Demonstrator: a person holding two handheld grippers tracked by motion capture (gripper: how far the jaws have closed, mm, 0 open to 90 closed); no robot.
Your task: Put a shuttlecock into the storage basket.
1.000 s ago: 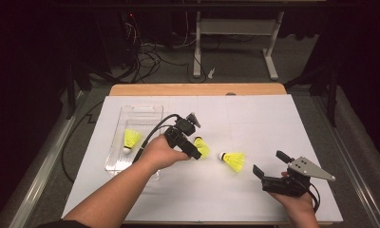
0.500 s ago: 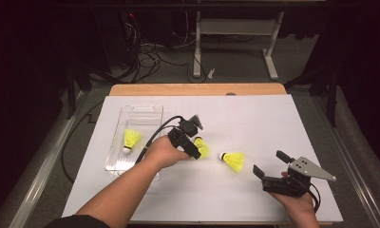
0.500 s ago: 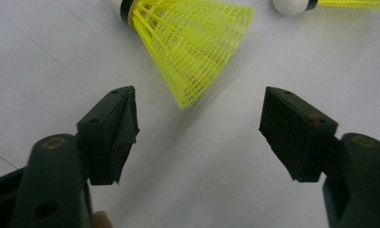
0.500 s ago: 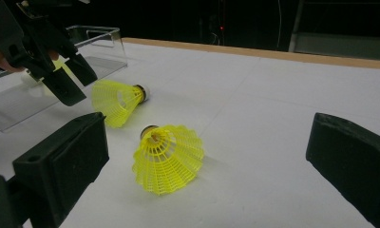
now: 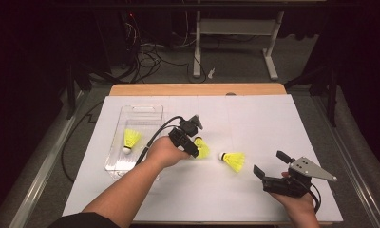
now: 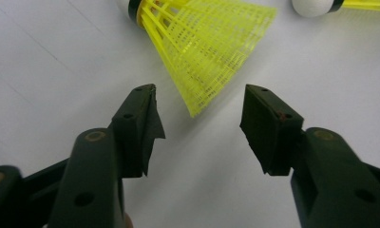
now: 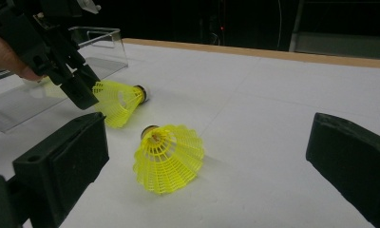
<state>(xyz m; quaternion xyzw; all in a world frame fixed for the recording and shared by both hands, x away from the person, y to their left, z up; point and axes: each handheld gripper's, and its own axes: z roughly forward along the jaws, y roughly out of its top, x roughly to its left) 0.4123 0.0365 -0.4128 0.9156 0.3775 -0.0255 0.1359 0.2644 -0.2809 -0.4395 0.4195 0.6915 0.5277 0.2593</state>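
Shuttlecock [image 6: 204, 45] just ahead of left gripper [image 6: 200, 126] | jaws spread, empty

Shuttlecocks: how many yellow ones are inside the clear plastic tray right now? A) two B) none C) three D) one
D: the high view shows one shuttlecock lying in the clear tray, while the other two lie on the white table sheet outside it.
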